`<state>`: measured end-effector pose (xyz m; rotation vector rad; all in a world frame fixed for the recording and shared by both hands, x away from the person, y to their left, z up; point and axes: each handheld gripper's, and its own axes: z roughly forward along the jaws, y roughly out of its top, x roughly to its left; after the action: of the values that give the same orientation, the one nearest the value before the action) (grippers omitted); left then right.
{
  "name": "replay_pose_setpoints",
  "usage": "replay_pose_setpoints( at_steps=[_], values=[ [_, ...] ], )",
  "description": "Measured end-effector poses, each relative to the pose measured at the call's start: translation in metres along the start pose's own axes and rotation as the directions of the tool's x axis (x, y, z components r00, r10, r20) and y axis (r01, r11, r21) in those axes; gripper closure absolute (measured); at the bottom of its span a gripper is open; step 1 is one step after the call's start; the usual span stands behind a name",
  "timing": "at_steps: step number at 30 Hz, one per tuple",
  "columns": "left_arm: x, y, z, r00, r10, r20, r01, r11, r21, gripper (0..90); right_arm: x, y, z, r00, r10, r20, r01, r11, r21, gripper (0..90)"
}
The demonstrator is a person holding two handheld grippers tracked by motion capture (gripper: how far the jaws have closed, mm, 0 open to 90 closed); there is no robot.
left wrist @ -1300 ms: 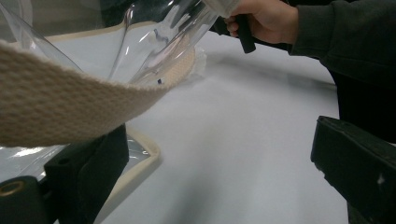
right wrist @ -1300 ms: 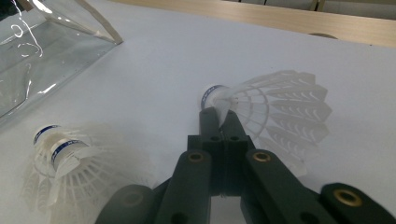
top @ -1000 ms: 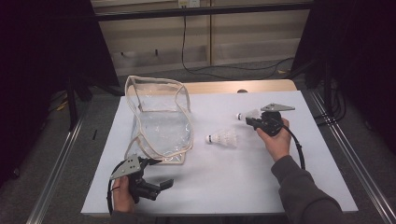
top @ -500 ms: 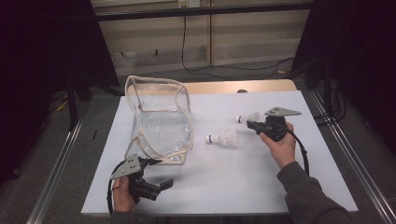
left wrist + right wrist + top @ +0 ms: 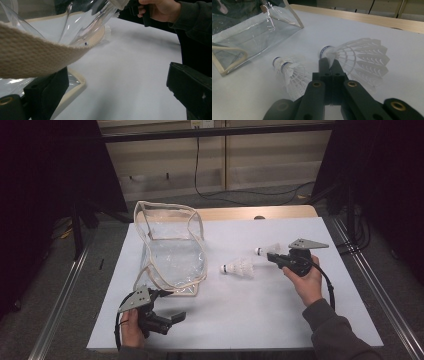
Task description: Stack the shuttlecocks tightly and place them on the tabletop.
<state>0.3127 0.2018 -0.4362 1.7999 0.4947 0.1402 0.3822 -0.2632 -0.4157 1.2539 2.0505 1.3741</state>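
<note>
Right gripper (image 5: 329, 62) shifted left, clamping shuttlecock (image 5: 359, 58); left gripper (image 5: 172, 319) stayed.

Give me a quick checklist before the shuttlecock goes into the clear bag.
1. Right hand-held gripper shut on held shuttlecock: ok.
2. Second shuttlecock lies free on the white table, apart from the bag: ok.
3. Clear bag mouth open: cannot tell.
4. Left hand-held gripper gripping the bag's woven strap: not ok, jaws stand open.
5. Path from shuttlecock to bag clear: ok.

The pouch (image 5: 37, 60) (its woven strap blurred) runs past the frame's left edge.
</note>
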Motion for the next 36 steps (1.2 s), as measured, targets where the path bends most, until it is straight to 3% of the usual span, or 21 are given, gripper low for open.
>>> replay_pose_setpoints(
  at_steps=[23, 36],
  values=[
    [-0.001, 0.0, 0.0, 1.0, -0.001, -0.001, 0.001, 1.0, -0.003, 4.2, 0.006, -0.009, -0.012, 0.9993, 0.004, -0.036, -0.004, 1.0, -0.012, 90.0],
    [-0.001, 0.0, 0.0, 1.0, -0.002, -0.003, 0.002, 1.0, -0.005, 4.1, 0.003, -0.019, -0.019, 0.9988, 0.028, -0.04, -0.029, 0.999, -0.018, 90.0]
  ],
)
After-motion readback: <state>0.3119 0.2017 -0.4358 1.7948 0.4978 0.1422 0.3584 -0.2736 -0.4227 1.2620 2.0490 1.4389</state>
